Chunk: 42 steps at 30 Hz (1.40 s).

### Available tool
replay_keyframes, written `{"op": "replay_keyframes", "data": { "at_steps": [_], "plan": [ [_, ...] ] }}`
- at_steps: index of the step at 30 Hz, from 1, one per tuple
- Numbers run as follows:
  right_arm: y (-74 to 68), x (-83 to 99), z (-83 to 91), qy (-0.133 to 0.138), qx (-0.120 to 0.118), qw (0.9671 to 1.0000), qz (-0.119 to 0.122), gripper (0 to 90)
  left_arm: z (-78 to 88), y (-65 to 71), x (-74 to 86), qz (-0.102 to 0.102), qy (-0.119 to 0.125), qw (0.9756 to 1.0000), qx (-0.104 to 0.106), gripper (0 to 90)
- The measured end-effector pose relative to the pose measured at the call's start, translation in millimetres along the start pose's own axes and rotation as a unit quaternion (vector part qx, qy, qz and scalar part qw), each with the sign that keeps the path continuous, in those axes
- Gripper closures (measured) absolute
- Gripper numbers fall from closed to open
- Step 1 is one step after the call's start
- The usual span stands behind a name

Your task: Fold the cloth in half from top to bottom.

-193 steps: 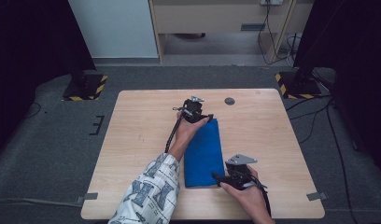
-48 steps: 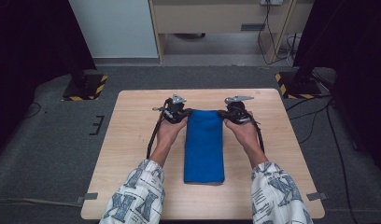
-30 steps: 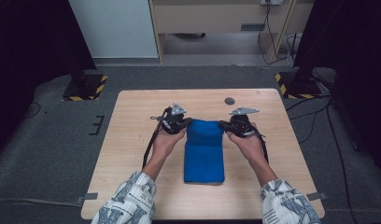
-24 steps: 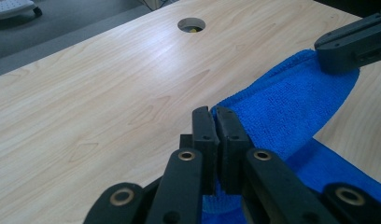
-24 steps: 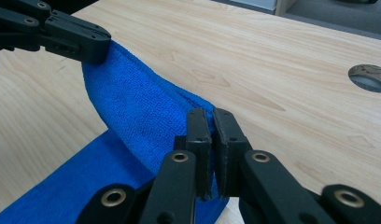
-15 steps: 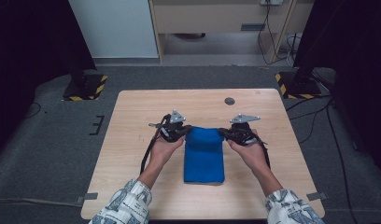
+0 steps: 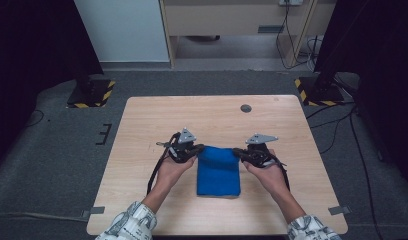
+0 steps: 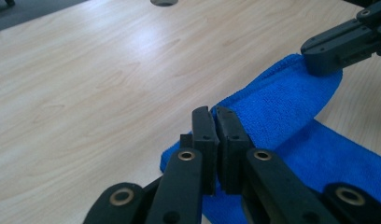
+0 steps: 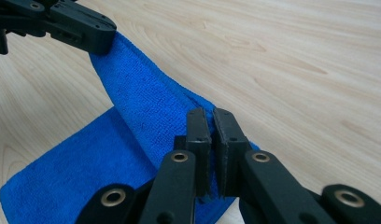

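The blue cloth (image 7: pixel 218 170) lies near the middle of the wooden table (image 7: pixel 142 125). Its far edge is lifted, pinched at both corners: the left gripper (image 7: pixel 193 149) at the cloth's ten o'clock, the right gripper (image 7: pixel 238 152) at two o'clock. Both pairs of jaws look clamped on the cloth (the gap is nearly nil), the fold arching between them.
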State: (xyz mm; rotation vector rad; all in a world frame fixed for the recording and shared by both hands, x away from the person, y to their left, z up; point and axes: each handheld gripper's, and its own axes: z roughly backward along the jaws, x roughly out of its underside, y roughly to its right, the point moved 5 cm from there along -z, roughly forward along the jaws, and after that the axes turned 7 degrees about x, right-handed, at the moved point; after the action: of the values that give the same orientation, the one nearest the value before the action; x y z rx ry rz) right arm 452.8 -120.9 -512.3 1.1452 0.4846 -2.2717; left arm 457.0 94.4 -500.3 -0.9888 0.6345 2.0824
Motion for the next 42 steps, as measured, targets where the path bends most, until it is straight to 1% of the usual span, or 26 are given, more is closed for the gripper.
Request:
{"op": "replay_keyframes", "data": {
  "at_steps": [2, 4, 10, 13, 14, 15, 18, 19, 23, 24, 28, 31, 32, 34, 38, 42],
  "plan": [
    [-0.6, 1.6, -0.2, -0.003, -0.001, 1.0, 0.002, 86.2, 0.2, 0.9, 2.8, 0.001, -0.001, 1.0, 0.002, 87.3],
    [-2.1, 1.8, 1.0, 0.0, -0.003, 1.0, -0.003, 86.1, 1.0, 1.4, 5.5, 0.003, -0.002, 1.0, 0.003, 87.3],
    [-9.0, 1.3, 9.2, 0.008, -0.011, 0.9999, 0.006, 86.0, 7.7, 5.3, 8.7, 0.01, 0.005, 0.9999, 0.008, 87.1],
    [-13.3, 4.0, 13.9, 0.009, -0.015, 0.9998, 0.012, 85.9, 9.4, 9.4, 12.3, 0.007, 0.005, 0.9999, 0.012, 87.0],
    [-13.3, 4.0, 13.9, 0.009, -0.015, 0.9998, 0.012, 85.9, 9.4, 9.4, 12.3, 0.007, 0.005, 0.9999, 0.012, 87.0],
    [-14.4, 6.6, 14.8, 0.006, -0.016, 0.9997, 0.018, 85.8, 9.6, 11.0, 14.9, 0.009, 0.005, 0.9998, 0.016, 87.0],
    [-14.9, 8.0, 15.4, 0.004, -0.016, 0.9997, 0.019, 85.8, 9.6, 12.4, 16.5, 0.01, 0.005, 0.9998, 0.016, 87.0],
    [-15.2, 8.7, 15.8, 0.004, -0.016, 0.9996, 0.022, 85.8, 9.6, 13.6, 18.3, 0.011, 0.005, 0.9998, 0.018, 87.0],
    [-16.8, 8.6, 17.9, 0.005, -0.016, 0.9997, 0.019, 85.5, 11.2, 16.2, 20.4, 0.016, 0.008, 0.9996, 0.022, 86.8],
    [-17.3, 8.9, 20.8, 0.007, -0.017, 0.9996, 0.021, 85.4, 13.0, 18.9, 22.0, 0.017, 0.011, 0.9994, 0.027, 86.7],
    [-20.1, 16.2, 24.0, 0.003, -0.019, 0.9995, 0.025, 85.1, 12.8, 25.6, 30.2, 0.013, 0.006, 0.9994, 0.033, 86.0],
    [-22.3, 24.4, 23.1, -0.004, -0.021, 0.9994, 0.028, 85.0, 11.4, 28.8, 35.1, 0.011, 0.002, 0.9993, 0.035, 85.9],
    [-22.3, 24.4, 23.1, -0.004, -0.021, 0.9994, 0.028, 85.0, 11.4, 28.8, 35.1, 0.011, 0.002, 0.9993, 0.035, 85.9],
    [-23.0, 30.9, 21.6, -0.01, -0.02, 0.9993, 0.031, 84.9, 11.4, 31.7, 37.8, 0.016, 0.004, 0.999, 0.043, 85.9],
    [-23.0, 36.1, 22.6, -0.011, -0.02, 0.9993, 0.031, 84.6, 11.2, 34.5, 41.9, 0.014, 0.001, 0.9989, 0.045, 85.8],
    [-27.6, 40.0, 25.3, -0.012, -0.026, 0.999, 0.033, 84.4, 12.0, 35.3, 45.4, 0.014, -0.002, 0.9988, 0.046, 85.2]
  ]
}}
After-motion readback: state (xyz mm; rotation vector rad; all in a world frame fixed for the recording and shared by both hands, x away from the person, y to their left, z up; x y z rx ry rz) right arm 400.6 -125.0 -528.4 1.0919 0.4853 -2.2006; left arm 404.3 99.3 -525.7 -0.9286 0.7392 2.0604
